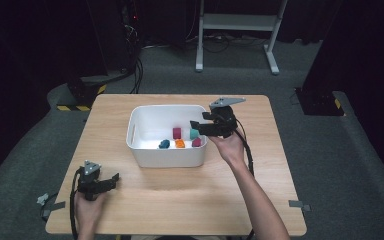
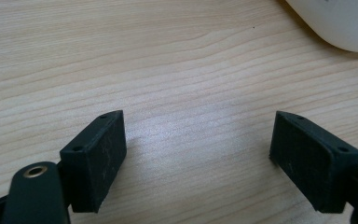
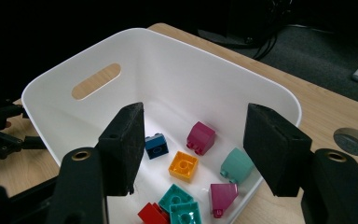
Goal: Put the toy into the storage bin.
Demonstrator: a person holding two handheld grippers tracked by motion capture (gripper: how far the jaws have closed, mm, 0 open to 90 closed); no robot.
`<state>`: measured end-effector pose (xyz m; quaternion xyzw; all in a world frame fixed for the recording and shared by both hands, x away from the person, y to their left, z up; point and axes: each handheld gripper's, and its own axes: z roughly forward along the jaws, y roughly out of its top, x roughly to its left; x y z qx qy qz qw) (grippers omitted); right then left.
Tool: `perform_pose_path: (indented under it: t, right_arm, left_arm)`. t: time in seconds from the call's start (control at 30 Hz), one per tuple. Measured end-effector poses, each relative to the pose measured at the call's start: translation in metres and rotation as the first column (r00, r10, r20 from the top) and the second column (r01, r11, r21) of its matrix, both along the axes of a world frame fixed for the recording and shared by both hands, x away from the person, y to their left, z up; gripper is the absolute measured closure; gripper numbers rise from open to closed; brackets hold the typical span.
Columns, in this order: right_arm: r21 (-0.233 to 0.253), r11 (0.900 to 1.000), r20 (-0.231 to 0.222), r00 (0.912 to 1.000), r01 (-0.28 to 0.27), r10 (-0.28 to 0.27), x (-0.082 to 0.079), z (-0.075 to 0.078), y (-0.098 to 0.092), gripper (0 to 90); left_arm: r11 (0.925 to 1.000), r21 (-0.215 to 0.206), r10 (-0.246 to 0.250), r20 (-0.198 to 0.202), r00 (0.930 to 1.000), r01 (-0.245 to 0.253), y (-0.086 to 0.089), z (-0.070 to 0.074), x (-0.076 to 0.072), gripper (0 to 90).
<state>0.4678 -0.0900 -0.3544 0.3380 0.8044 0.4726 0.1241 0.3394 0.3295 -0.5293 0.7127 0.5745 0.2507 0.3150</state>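
A light wooden square table [image 1: 260, 200] is set on grey carpeted floor [image 1: 330, 150]; a white metal stand frame [image 1: 237, 22] is seen behind, against dark surroundings.

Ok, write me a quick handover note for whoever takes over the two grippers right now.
Left gripper: open, holding nothing, low over the table near its front left corner.
Right gripper: open, holding nothing, poised over the right end of the white bin.
Bricks, all in the bin: blue, orange, two magenta, light green, teal, red.
Done: no bricks seen loose on the table.
Left: probably the right gripper's next grasp or withdrawal; I cannot tell which.
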Motion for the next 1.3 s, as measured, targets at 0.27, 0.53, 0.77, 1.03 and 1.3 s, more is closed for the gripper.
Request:
perform_pose_path:
  t: [0.27, 0.53, 0.77, 1.03, 1.3]
  right_arm:
    - [0.011, 1.000, 0.012, 0.9998, 0.018, -0.018, -0.005, 0.001, -0.015, 39.1]
    - [0.028, 0.999, 0.027, 0.9991, 0.031, -0.032, -0.015, 0.002, -0.028, 39.4]
    - [0.037, 0.999, 0.040, 0.9984, 0.039, -0.040, -0.021, 0.004, -0.038, 39.5]
    - [0.053, 0.997, 0.049, 0.9970, 0.058, -0.060, -0.032, 0.002, -0.054, 39.8]
    - [0.063, 0.995, 0.049, 0.9955, 0.078, -0.082, -0.040, -0.002, -0.069, 39.9]
  left_arm:
    - [1.0000, 0.003, -0.001, -0.001, 1.0000, 0.001, 0.000, 0.000, 0.000, 18.5]
    - [1.0000, 0.001, 0.000, 0.000, 1.0000, 0.000, 0.000, 0.000, 0.000, 18.5]
    - [1.0000, 0.003, -0.001, -0.001, 1.0000, 0.001, 0.000, 0.000, 0.000, 18.5]
    - [1.0000, 0.001, 0.000, 0.000, 1.0000, 0.000, 0.000, 0.000, 0.000, 18.4]
    - [1.0000, 0.003, -0.001, -0.001, 1.0000, 0.001, 0.000, 0.000, 0.000, 18.4]
